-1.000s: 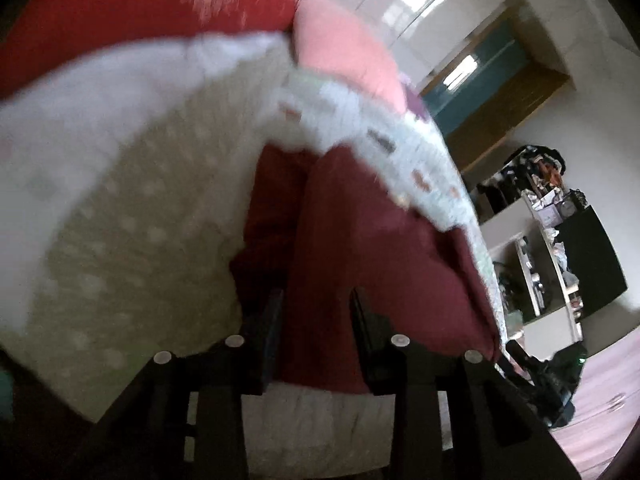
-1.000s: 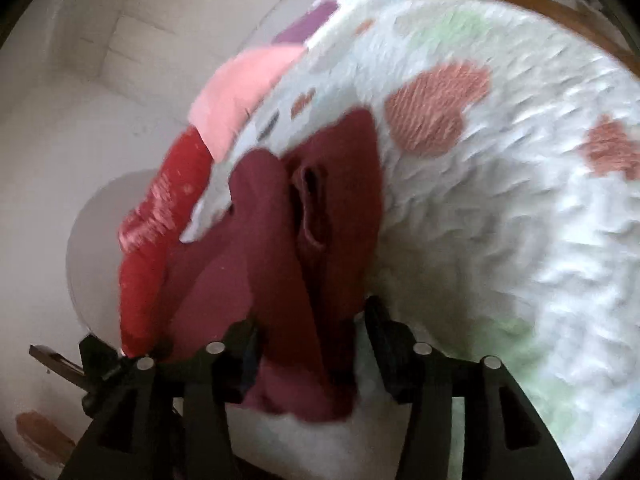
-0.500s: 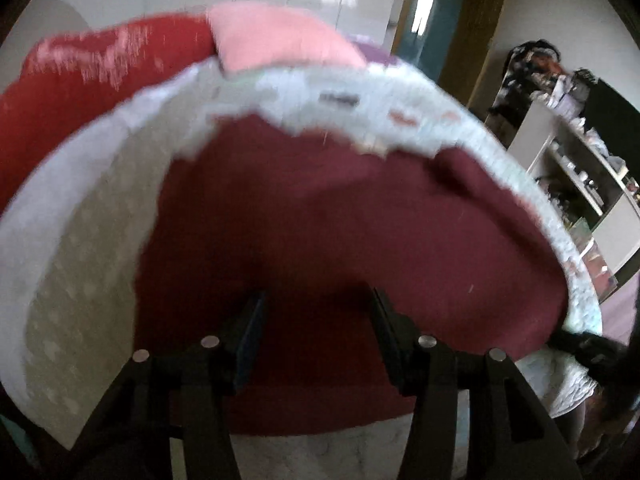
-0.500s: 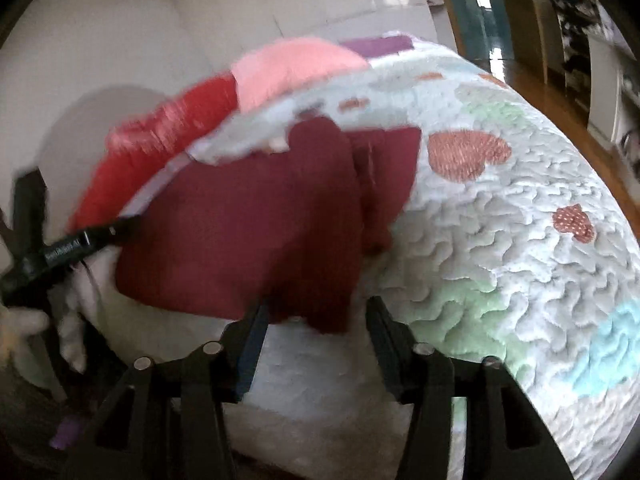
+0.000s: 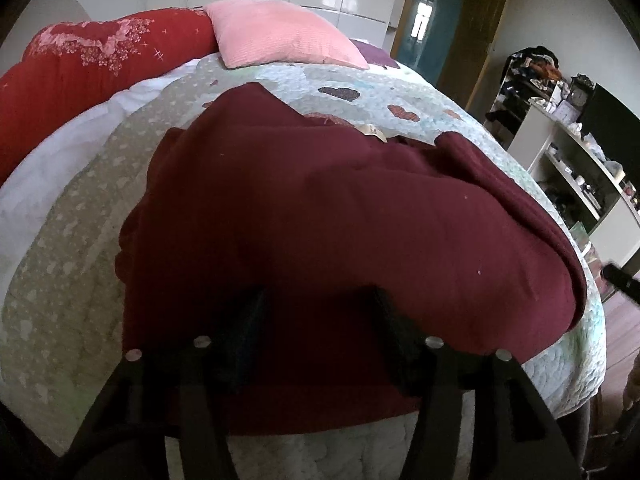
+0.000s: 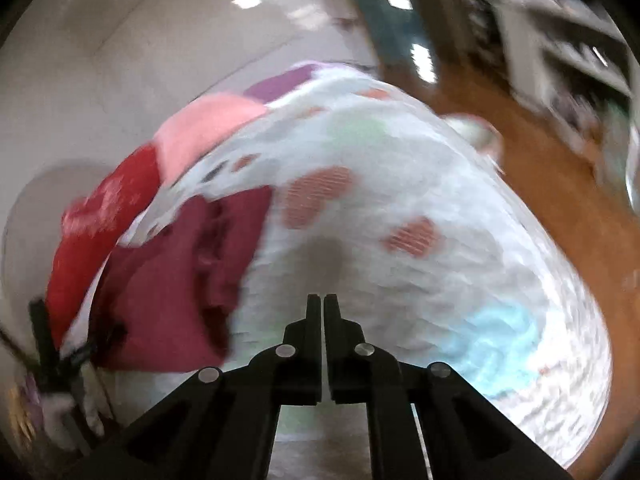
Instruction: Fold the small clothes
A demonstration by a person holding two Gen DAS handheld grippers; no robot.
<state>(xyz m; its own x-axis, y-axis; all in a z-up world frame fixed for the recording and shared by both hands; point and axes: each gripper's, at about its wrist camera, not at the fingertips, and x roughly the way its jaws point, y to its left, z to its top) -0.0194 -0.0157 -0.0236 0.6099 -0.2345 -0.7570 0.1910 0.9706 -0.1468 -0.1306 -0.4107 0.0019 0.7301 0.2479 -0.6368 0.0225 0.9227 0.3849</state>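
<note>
A dark maroon garment (image 5: 340, 208) lies spread on the heart-patterned quilt (image 5: 420, 92) of a bed. My left gripper (image 5: 318, 296) hovers low over the garment's near edge. Its jaws are opening, and the cloth lies under and between the fingers, with no pad pressing on it. In the blurred right wrist view the same garment (image 6: 172, 280) lies at the left. My right gripper (image 6: 322, 300) is to its right, above bare quilt (image 6: 400, 184). Its jaws are closing, almost touching, with nothing between them.
A pink pillow (image 5: 280, 36) and a red blanket (image 5: 80, 64) lie at the head of the bed. White shelves with clutter (image 5: 580, 160) stand at the right, past the bed's edge. Wooden floor (image 6: 540, 184) runs beside the bed.
Both grippers let go of the maroon garment, which went from a held bunch to lying spread on the bed. The right gripper swung right off the cloth and its jaws came together.
</note>
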